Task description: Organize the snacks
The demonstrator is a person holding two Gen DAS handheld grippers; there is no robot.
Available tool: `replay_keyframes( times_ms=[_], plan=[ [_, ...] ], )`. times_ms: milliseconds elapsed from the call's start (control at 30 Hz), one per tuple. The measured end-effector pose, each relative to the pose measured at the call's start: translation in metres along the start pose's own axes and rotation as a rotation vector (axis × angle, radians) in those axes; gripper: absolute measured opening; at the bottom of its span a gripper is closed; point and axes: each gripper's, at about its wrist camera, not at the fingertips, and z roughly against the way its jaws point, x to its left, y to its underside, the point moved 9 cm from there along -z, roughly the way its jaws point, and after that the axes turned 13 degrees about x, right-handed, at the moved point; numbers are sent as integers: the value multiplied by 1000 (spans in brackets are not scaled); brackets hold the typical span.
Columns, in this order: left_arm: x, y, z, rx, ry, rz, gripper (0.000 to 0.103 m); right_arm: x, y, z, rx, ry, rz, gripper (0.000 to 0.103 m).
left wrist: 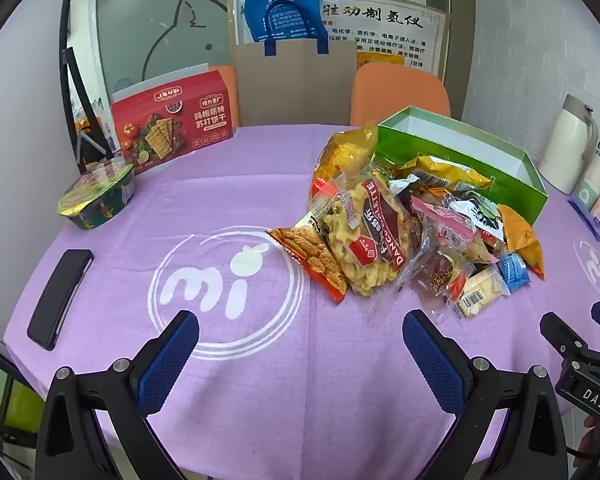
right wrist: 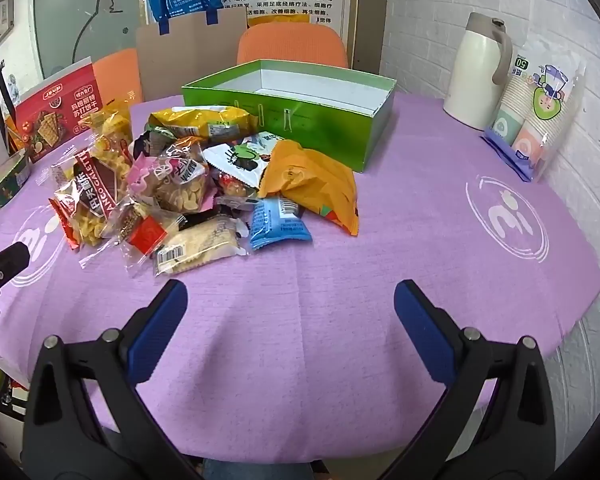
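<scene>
Snacks (left wrist: pixel 412 224) sit heaped on the purple-clothed table (left wrist: pixel 228 200), and in the left wrist view the pile lies out at 1 o'clock from the left hand-held gripper (left wrist: pixel 300 340). That gripper hangs above the cloth, blue pads spread wide, nothing between them. Right behind the pile, touching its far edge, stands the green box (left wrist: pixel 500 160), lid off, white inside showing.

Over to the right wrist view: the right hand-held gripper (right wrist: pixel 290 304) is spread wide too, holding nothing, over bare cloth. From here the pile is up at 11 o'clock. Nearest the fingers lies a pale cracker packet (right wrist: pixel 200 248) with its barcode up, and just beside it a small blue packet (right wrist: pixel 278 222). An orange bag (right wrist: pixel 312 184) leans across the blue one. Further left, a clear bag of yellow twists (right wrist: pixel 96 196) with a dark red label.

Back in the left view, at 10 o'clock a red cracker box (left wrist: pixel 172 128) stands upright near the far table edge, well apart from the pile. In front of it, a dark round tub (left wrist: pixel 96 196) with a foil lid. A black flat case (left wrist: pixel 60 300) lies at 9 o'clock by the left edge.

Right view, 2 o'clock: a cream thermos jug (right wrist: pixel 480 72) stands beside a pack of paper cups (right wrist: pixel 540 120). 2 orange chairs show behind the table; the nearer one (right wrist: pixel 292 46) sits straight behind the green box.
</scene>
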Motion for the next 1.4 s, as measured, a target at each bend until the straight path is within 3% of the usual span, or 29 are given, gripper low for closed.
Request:
replay_keyframes(
  times_ms=[1400],
  plan=[
    [-14,3,-30,67,6,-13,103,0,-4,-25,49,12,20,103]
  ],
)
